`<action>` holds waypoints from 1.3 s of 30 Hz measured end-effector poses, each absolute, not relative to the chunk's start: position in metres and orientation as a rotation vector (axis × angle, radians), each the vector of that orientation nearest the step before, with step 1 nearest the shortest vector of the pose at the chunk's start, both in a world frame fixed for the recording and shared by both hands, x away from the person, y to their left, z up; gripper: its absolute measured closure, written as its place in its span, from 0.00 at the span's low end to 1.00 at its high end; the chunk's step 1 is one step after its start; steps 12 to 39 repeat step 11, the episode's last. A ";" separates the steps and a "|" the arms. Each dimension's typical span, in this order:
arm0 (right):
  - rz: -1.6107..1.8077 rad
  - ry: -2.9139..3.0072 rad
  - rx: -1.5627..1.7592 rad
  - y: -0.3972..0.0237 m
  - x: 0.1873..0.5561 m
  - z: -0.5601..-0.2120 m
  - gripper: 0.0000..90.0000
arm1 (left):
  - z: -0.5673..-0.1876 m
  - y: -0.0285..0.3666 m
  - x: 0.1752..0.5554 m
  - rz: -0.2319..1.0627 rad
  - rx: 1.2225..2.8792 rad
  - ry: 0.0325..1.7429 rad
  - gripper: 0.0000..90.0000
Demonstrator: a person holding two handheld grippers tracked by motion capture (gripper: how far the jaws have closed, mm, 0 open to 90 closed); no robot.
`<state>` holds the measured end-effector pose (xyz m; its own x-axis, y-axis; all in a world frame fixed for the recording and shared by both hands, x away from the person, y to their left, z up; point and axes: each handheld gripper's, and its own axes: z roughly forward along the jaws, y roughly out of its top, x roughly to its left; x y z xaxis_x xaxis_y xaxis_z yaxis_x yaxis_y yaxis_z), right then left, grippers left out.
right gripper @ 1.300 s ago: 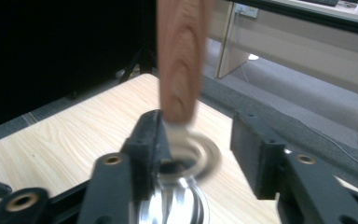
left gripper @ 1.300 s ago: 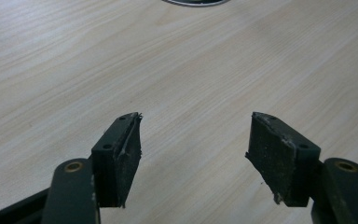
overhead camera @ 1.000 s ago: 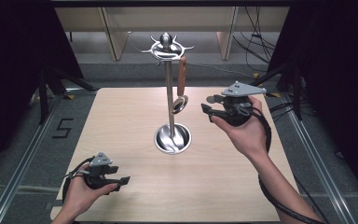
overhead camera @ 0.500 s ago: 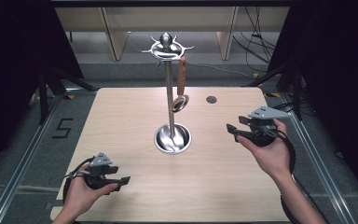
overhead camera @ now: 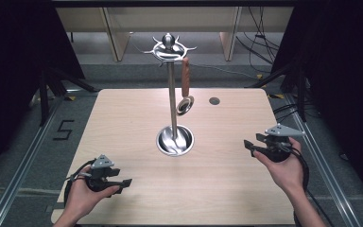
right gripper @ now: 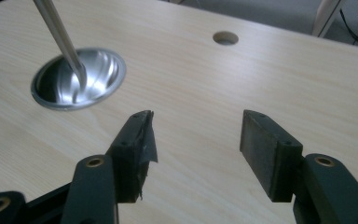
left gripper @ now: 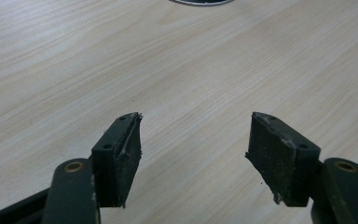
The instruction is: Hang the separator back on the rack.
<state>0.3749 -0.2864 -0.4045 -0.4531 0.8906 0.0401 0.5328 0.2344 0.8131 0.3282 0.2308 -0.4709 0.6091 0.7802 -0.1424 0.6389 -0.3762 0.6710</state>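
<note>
A spoon (overhead camera: 185, 90) with a brown wooden handle hangs from a hook at the top of a shiny metal stand (overhead camera: 172, 104). The stand's round base sits in the middle of the worktop (overhead camera: 123, 123), and the spoon's shiny bowl dangles beside the pole, well above the wood.

The right claw (overhead camera: 249, 145) is near the right edge of the worktop, well apart from the stand. Its two black jaws are spread wide with nothing between them, and they have just been opening a little more. In the right gripper view the claw (right gripper: 195, 140) points toward the stand's base (right gripper: 78, 78) and a small round hole (right gripper: 225, 38) in the wood.

The left claw (overhead camera: 123, 182) rests low at the near left corner, also spread wide and holding nothing; in the left gripper view (left gripper: 193, 147) there is bare wood under it.

I think the spoon is light and stiff. The metal bowl looks smooth and slippery, so the wooden handle seems the best place to pinch. It hangs loose, so it may swing when touched. It probably must be lifted up a bit to come off the hook. The tall thin stand could wobble if pushed hard.
</note>
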 end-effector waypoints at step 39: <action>1.099 2.040 1.380 -0.303 0.370 -0.435 0.52 | -0.470 0.232 0.330 0.273 2.125 1.111 0.38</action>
